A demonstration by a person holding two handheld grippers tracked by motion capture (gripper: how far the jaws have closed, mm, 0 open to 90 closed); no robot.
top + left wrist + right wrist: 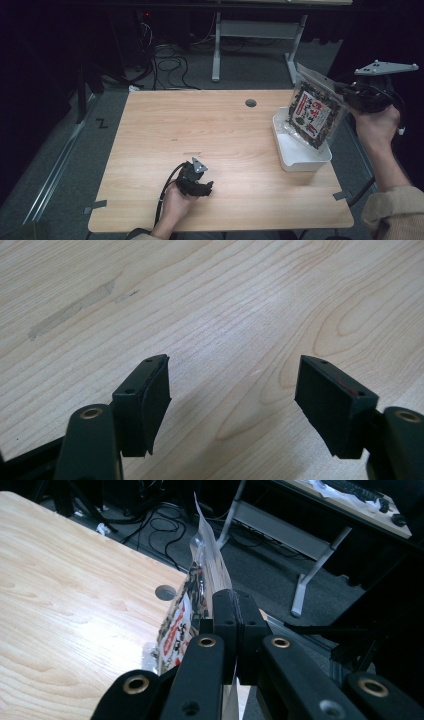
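Observation:
A clear snack bag (315,107) with a red and white label and dark contents hangs tilted over a white tray (301,159) at the table's right side. My right gripper (345,92) is shut on the bag's upper right edge, held up by a hand. In the right gripper view the jaws pinch the bag (192,595) edge-on, with my right gripper (235,605) pressed tight on the plastic. My left gripper (202,189) rests low near the front edge, held in a hand. Its jaws stand wide apart over bare wood, my left gripper (232,395) open.
The wooden table (200,130) has a round cable hole (250,103) near its far edge. Tape marks sit at the front corners. Beyond the table lie floor cables (170,65) and the legs of another desk (216,55).

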